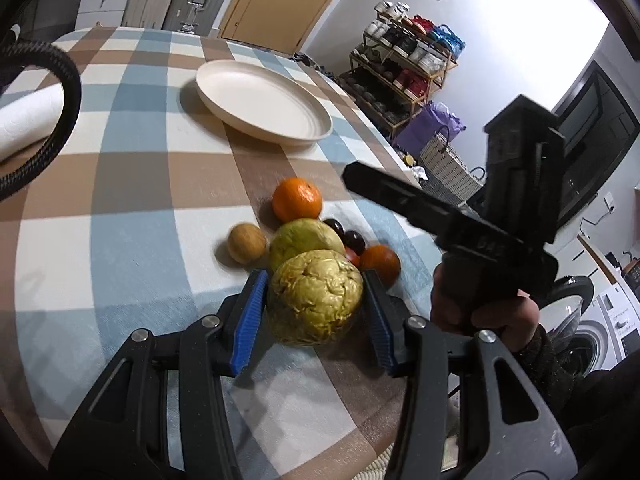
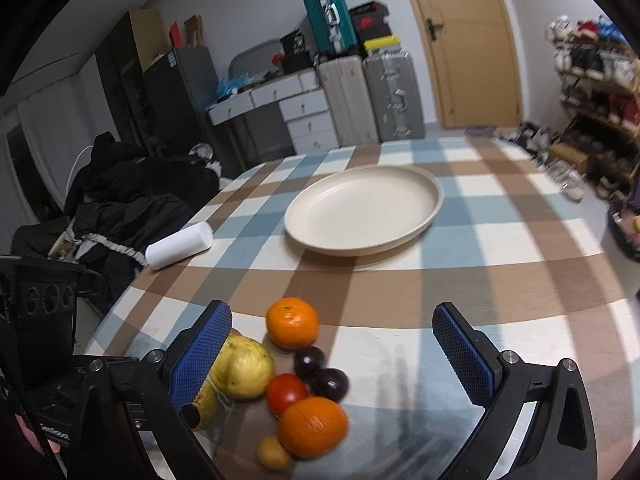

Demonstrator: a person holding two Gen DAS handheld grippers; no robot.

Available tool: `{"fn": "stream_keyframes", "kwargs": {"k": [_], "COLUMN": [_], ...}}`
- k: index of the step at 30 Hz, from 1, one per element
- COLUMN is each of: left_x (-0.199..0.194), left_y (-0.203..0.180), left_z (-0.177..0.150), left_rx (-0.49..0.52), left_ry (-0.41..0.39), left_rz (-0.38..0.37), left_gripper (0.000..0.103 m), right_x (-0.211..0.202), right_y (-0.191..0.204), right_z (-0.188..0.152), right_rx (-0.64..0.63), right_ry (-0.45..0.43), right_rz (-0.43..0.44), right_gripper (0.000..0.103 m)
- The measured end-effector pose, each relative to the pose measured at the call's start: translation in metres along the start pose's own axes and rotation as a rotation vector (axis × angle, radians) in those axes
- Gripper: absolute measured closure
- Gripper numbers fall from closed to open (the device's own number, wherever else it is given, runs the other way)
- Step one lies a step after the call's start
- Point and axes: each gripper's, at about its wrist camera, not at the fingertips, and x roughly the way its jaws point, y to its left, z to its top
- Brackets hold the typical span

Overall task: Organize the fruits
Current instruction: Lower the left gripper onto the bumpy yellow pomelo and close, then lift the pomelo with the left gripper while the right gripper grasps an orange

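Note:
My left gripper (image 1: 316,300) is shut on a bumpy yellow-green fruit (image 1: 314,298), with both blue pads pressed against its sides at the near end of a fruit pile. Behind it lie a green-yellow fruit (image 1: 306,240), a brown kiwi (image 1: 247,243), a mandarin (image 1: 297,199), dark plums (image 1: 344,234) and an orange (image 1: 380,264). My right gripper (image 2: 332,314) stands wide open above the same pile, over the mandarin (image 2: 293,322), plums (image 2: 320,372), tomato (image 2: 286,392) and orange (image 2: 313,426), touching none. The cream plate (image 1: 264,104) (image 2: 364,208) sits empty beyond.
A white paper roll (image 2: 180,245) lies at the table's left edge, and a black cable (image 1: 68,80) loops near it. A hand (image 1: 488,312) holds the right tool to the right of the pile. A shoe rack (image 1: 404,64) stands past the table's right edge.

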Motion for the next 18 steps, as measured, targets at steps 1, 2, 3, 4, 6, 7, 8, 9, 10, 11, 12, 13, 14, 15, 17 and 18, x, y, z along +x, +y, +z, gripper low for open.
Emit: {"fn": "stream_keyframes", "kwargs": {"k": [1,2,3,4,6,7,8,9,10,11,12,13,14,15,17,18], "left_x": [-0.001,-0.003,-0.005,-0.006,-0.009,-0.01,-0.011,-0.012,-0.013,-0.014,-0.015,-0.015,-0.014,-0.014,-0.013,-0.011], "left_y": [0.002,0.005,0.008,0.008,0.013,0.015,0.016,0.018,0.02,0.021,0.023,0.024,0.026,0.027,0.028,0.028], "left_z": [0.002,0.004,0.007,0.008,0.014,0.017,0.018,0.022,0.024,0.027,0.029,0.032,0.035,0.038,0.044,0.046], "left_rx": [-0.003,-0.007,-0.012,-0.017,-0.025,-0.026,-0.026,-0.026,-0.027,-0.029,-0.03,-0.031,-0.033,-0.033,-0.028,-0.025], "left_ry": [-0.003,-0.007,-0.012,-0.015,-0.022,-0.028,-0.031,-0.034,-0.038,-0.042,-0.045,-0.047,-0.049,-0.05,-0.053,-0.053], "left_rz": [0.001,0.004,0.011,0.013,0.017,0.022,0.026,0.028,0.032,0.037,0.042,0.045,0.05,0.054,0.058,0.059], "left_gripper": [0.058,0.058,0.058,0.058,0.058,0.058,0.058,0.058,0.058,0.058,0.058,0.059,0.059,0.059,0.059,0.059], "right_x": [0.005,0.011,0.016,0.023,0.033,0.038,0.043,0.048,0.052,0.056,0.06,0.064,0.066,0.068,0.071,0.072], "right_y": [0.0,0.001,0.001,0.002,0.004,0.003,0.004,0.004,0.004,0.004,0.004,0.003,0.003,0.003,0.004,0.004], "right_z": [0.002,0.004,0.007,0.009,0.011,0.012,0.013,0.013,0.013,0.013,0.012,0.012,0.012,0.011,0.011,0.011], "right_rx": [0.004,0.01,0.014,0.018,0.023,0.024,0.025,0.025,0.024,0.025,0.028,0.034,0.036,0.037,0.033,0.027], "right_ry": [0.013,0.03,0.045,0.066,0.099,0.114,0.131,0.148,0.161,0.177,0.191,0.204,0.209,0.212,0.223,0.226], "right_rz": [0.016,0.036,0.052,0.067,0.087,0.095,0.103,0.11,0.113,0.117,0.121,0.128,0.131,0.133,0.137,0.137], "right_gripper": [0.0,0.0,0.0,0.0,0.0,0.001,0.002,0.003,0.007,0.011,0.013,0.016,0.019,0.02,0.027,0.028]}}
